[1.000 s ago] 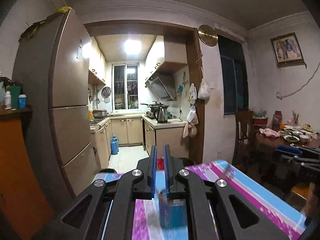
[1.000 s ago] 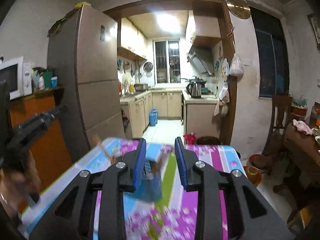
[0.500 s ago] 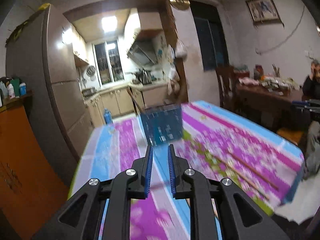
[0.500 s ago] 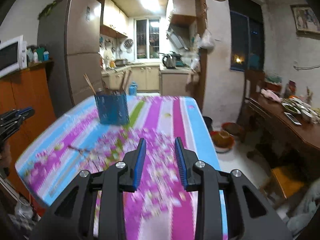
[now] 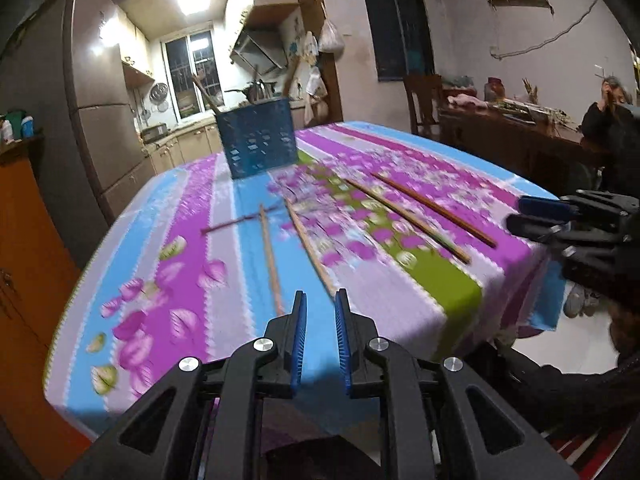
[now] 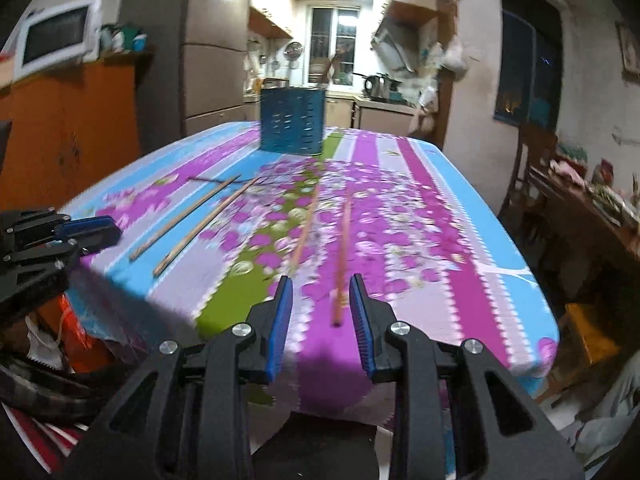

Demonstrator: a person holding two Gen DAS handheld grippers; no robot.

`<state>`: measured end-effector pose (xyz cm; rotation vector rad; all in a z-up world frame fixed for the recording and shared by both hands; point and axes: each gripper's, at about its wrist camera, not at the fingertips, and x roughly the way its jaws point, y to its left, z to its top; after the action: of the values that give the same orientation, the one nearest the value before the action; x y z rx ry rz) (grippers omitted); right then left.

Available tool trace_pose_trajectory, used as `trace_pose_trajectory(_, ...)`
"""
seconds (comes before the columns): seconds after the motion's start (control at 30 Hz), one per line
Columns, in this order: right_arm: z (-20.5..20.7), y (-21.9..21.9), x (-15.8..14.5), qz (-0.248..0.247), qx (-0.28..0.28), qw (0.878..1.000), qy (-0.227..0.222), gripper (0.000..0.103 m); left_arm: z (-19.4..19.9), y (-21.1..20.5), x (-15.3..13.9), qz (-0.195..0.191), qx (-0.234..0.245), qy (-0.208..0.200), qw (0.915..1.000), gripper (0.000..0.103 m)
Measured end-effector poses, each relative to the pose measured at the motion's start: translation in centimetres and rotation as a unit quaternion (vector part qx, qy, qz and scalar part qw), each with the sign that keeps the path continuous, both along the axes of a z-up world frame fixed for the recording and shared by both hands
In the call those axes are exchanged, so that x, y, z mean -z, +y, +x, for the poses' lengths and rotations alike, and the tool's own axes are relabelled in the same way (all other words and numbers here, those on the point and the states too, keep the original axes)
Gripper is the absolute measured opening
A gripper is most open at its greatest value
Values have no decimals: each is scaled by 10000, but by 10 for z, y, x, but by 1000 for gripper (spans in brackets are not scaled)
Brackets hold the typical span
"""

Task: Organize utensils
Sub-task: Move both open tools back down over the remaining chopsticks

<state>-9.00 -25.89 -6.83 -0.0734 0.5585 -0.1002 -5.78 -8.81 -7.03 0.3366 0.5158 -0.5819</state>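
Observation:
Several wooden chopsticks (image 5: 271, 258) (image 6: 342, 248) lie loose on the flowered tablecloth (image 5: 192, 208) (image 6: 432, 216). A blue perforated utensil holder (image 5: 258, 142) (image 6: 293, 120) stands upright at the far end with a few chopsticks in it. My left gripper (image 5: 320, 300) is open and empty, low over the near table edge, with two chopstick ends just ahead. My right gripper (image 6: 320, 284) is open and empty at the near edge, with one chopstick end between its fingers. Each gripper shows at the side of the other's view.
An orange cabinet (image 6: 80, 120) with a microwave (image 6: 52, 42) and a fridge (image 5: 92, 120) stand to the left. A wooden dining table (image 5: 520, 136) with dishes, a chair and a seated person (image 5: 612, 120) are to the right. The kitchen lies beyond the table.
Both grippers have pulled back from the utensil holder and dropped low toward the near table edge. The loose chopsticks have come into view close ahead. Both jaws stayed open.

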Motion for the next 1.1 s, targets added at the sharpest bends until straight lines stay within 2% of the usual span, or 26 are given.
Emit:
trace_pose_trajectory(0.13,5,5,9,0,7,10000,43,28,-3,-15,10,124,-74,-133,9998,16)
trace_pose_trajectory(0.43,13,7,20,0,28,10000,82,28,13,-26,34,258,-401,4,9989,17)
trace_pose_trajectory(0.57,16,7,23,-27,159,9998,77,28,11,-30,38,334,-482,-213,9981,18)
trace_pose_trajectory(0.77,22,12,28,-88,111,9998,162,28,11,-29,40,261,-560,-291,9977,21)
trace_pose_trajectory(0.87,26,12,31,-62,103,9998,185,19,11,-30,39,261,-581,-330,9974,21)
trace_pose_trajectory(1.0,28,15,32,-138,124,9997,156,14,12,-30,40,237,-584,-347,9974,21)
trace_pose_trajectory(1.1,29,15,32,-170,148,9997,135,14,12,-29,41,207,-586,-359,9974,21)
